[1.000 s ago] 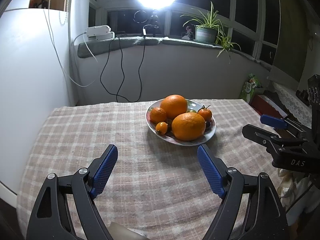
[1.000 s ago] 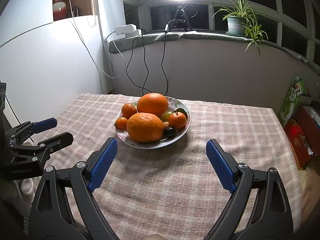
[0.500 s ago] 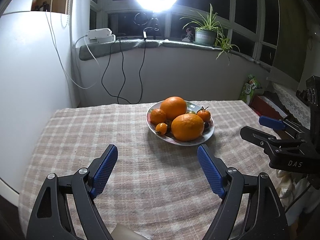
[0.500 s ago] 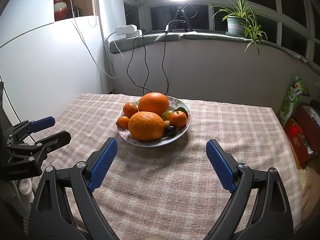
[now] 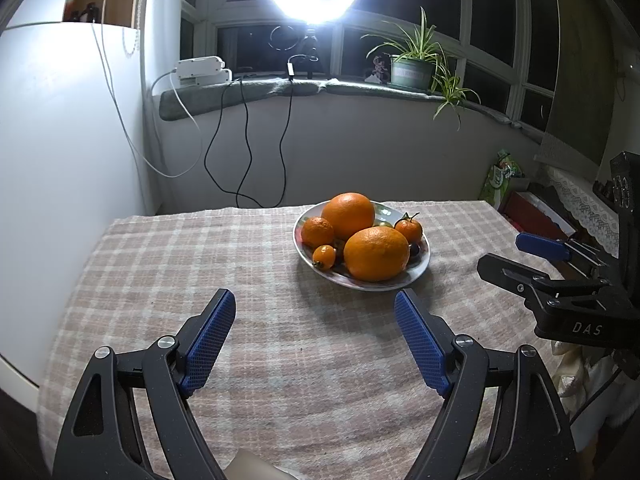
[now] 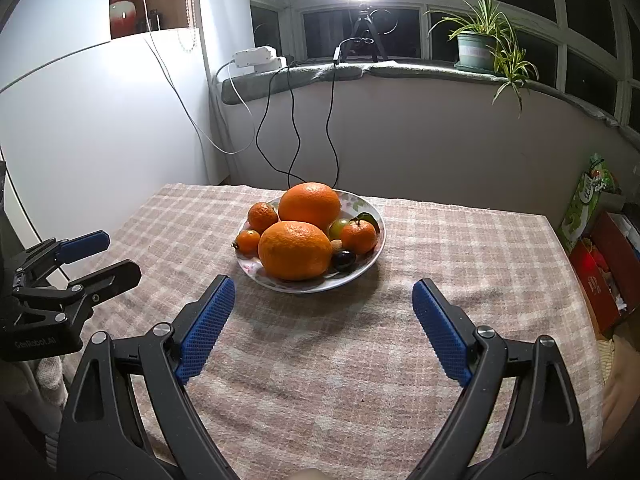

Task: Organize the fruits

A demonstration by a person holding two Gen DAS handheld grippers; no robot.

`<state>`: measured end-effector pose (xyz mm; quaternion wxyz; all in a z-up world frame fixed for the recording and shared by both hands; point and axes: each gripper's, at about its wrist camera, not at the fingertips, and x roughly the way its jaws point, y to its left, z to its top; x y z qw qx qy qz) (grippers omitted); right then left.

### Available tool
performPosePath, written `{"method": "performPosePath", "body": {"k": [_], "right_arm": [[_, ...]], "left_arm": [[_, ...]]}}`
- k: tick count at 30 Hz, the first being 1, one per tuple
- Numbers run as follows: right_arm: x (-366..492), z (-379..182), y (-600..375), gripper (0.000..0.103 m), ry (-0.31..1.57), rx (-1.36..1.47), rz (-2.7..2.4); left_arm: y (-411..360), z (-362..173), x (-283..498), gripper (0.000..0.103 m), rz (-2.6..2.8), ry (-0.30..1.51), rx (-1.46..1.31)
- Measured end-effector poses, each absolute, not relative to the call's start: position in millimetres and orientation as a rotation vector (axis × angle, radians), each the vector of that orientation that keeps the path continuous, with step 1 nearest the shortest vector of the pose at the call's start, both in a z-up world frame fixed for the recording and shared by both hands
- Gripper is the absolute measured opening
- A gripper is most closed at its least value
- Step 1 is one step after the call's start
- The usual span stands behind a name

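Left wrist view: the left tool (image 5: 315, 336) hangs over the checked counter (image 5: 160, 272) with its jaws wide apart and nothing between them. The fruits (image 5: 362, 236) sit heaped on a plate (image 5: 422, 268) just right of centre, above the right jaw — likely gathered there so none rolls. The right tool (image 5: 520, 256) shows at the right edge.

Right wrist view: the right tool, also spread and empty, frames the plate, which lies at frame centre just above the jaw tips — near, not touching.
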<state>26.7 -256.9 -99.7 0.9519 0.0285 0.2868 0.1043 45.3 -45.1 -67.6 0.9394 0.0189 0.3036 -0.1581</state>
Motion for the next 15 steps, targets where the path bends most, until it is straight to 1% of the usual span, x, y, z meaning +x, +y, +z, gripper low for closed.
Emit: {"method": "performPosePath", "body": {"k": [15], "right_arm": [[25.6,-100.1,-256.9,0.093,0.585,0.057,0.211]], "left_arm": [[-46.6,-67.4,45.0,0.082,-0.324,0.619,0.042]]}}
